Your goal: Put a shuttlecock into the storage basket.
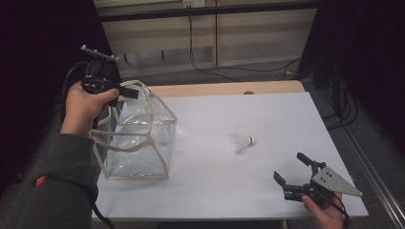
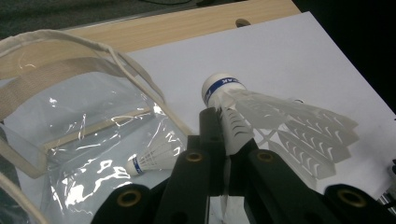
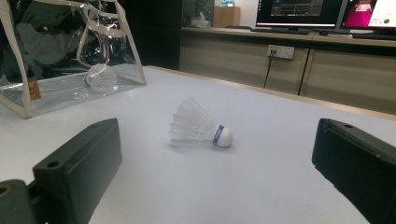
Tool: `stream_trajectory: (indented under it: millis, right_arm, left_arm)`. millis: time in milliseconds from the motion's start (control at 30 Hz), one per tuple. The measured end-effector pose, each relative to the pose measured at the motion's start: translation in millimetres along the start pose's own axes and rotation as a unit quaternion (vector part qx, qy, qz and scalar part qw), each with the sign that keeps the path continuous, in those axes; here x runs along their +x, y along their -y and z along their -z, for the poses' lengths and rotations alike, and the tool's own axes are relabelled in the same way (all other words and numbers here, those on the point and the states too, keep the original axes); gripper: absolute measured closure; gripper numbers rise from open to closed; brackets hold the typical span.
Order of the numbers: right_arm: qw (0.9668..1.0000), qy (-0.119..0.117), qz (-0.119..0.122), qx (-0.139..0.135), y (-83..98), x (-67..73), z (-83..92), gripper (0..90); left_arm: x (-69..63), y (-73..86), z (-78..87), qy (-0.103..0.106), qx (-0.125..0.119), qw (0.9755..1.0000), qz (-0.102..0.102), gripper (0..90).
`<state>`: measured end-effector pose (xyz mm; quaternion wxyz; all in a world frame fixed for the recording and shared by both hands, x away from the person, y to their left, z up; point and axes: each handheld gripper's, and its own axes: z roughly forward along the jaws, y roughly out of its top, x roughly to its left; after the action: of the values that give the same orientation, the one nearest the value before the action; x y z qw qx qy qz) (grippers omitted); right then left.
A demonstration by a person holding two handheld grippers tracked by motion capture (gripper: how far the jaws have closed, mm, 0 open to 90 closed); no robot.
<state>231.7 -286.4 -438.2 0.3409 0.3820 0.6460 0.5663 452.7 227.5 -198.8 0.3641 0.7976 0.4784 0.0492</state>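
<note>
Three shuttlecocks counted: one pinched by its feathers (image 2: 243, 126) in left fingers (image 1: 129, 90) above clear bag (image 1: 138, 143), one inside (image 2: 152, 158), one loose (image 1: 242, 142) mid-bench at 11 o'clock from right fingers (image 1: 293, 168), spread empty. Risked catching on floppy rim, falling outside.

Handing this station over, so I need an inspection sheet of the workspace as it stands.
Surface: white table top, wood edge at back.
Job's things: clear bag upright, one shuttlecock inside; second shuttlecock in left gripper; third lying mid-table.
Clutter: nothing seen.
Grippers: left gripper shut on shuttlecock beside the bag's mouth; right gripper open, facing the lying one.
Cables: black cables on floor behind.
Surroundings: cabinets, monitors.
</note>
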Motion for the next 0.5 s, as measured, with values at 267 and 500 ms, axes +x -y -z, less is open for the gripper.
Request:
stream_trajectory:
  millis: [267, 500]
  right_arm:
    - [1.0000, 0.000, -0.002, 0.000, 0.0, 0.4, -0.2, 1.5]
    - [1.0000, 0.000, 0.000, 0.001, 0.2, -0.1, -0.2, 1.4]
  left_arm:
    - [4.5, 0.1, 0.1, -0.005, -0.003, 1.0000, 0.001, 89.4]
    - [9.8, -0.1, 0.0, -0.011, -0.007, 0.9999, 0.007, 89.3]
